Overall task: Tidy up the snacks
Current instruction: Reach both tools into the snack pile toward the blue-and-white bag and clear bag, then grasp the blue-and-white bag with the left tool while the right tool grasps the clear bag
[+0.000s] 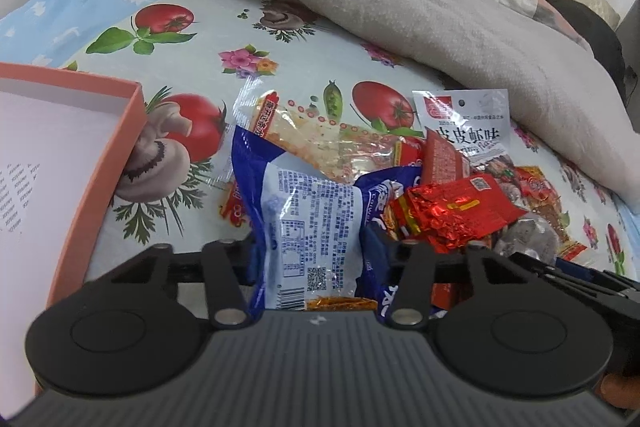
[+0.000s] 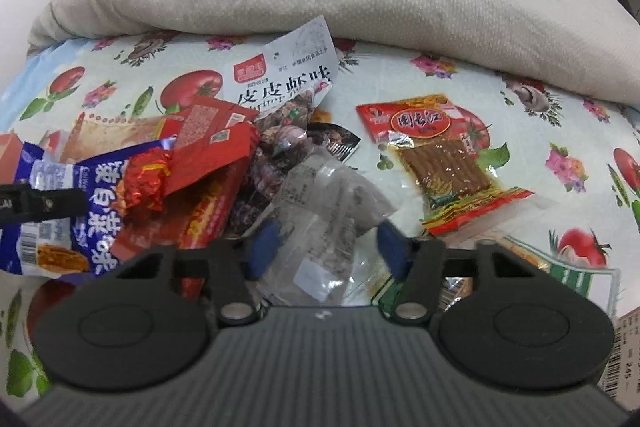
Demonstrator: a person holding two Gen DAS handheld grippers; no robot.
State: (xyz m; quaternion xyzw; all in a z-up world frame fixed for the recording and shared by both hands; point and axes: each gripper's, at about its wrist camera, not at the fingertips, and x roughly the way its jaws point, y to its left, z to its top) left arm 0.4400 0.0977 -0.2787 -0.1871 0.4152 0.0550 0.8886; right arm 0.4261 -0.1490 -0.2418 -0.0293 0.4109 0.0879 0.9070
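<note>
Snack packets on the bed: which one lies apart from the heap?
The red-topped packet of brown sticks. It lies flat and alone on the patterned sheet, right of the heap; the others overlap one another.

Blue-and-white packet (image 1: 308,223), crinkled red foil packet (image 1: 448,215), tomato-print cloth (image 1: 168,27)

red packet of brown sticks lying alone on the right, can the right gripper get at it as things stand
Probably yes. The red packet of brown sticks lies flat on the vegetable-print cloth, apart from the pile, nothing on top. But the right gripper now straddles a clear plastic packet, which it must leave first.
</note>
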